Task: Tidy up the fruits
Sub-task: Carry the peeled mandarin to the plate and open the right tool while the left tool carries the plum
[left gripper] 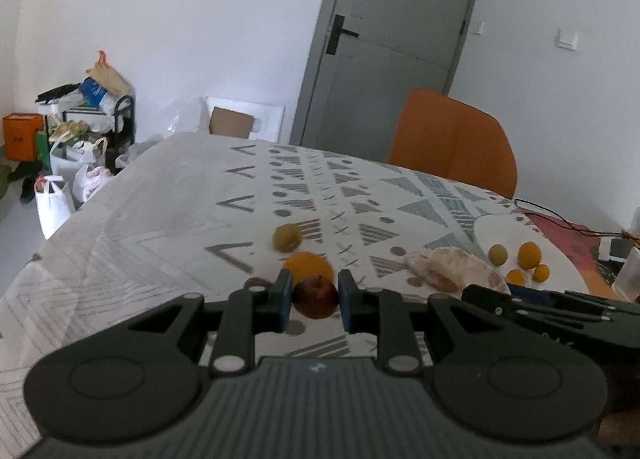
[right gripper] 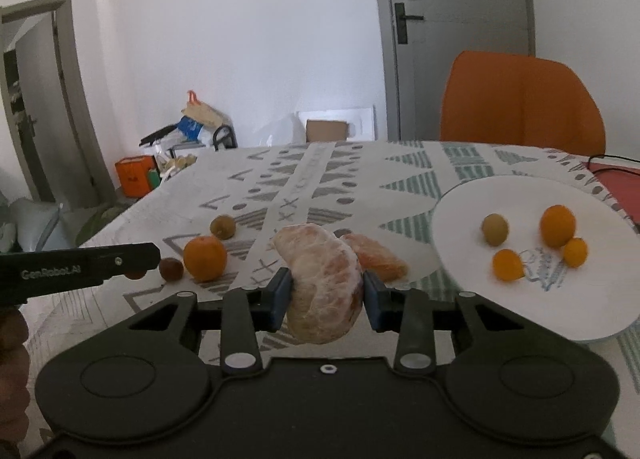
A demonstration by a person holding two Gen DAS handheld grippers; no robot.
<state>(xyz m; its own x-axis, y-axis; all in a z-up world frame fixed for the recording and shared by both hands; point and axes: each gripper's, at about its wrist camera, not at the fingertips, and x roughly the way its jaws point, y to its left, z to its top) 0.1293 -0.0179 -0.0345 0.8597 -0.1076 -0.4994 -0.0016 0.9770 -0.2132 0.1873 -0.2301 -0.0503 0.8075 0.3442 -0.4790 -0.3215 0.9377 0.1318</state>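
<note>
Fruit being sorted on the worktop (right gripper: 224, 179) with the patterned cloth. Left tongs (left gripper: 314, 299) squeezing shut on a small dark red round fruit (left gripper: 316, 296), holding it by its two sides, above the cloth. Right tongs (right gripper: 325, 293) pinching a big peeled orange chunk with white skin bits (right gripper: 322, 283), pads pressing its left and right sides.

Looking soft, squishy and a bit wet, that chunk; likely squashing or leaking juice if squeezed hard, so holding gently across the fat middle. Standing tall in the tongs, long way running up and down, curved back bulging to the right. Little red fruit looking firm, light and smooth, maybe slipping or rolling; being round, pointing no way.

Sitting to the right, a round white plate (right gripper: 452, 219) already carrying small orange and green fruits. Lying just behind the chunk, another peeled piece (right gripper: 380, 257).
</note>
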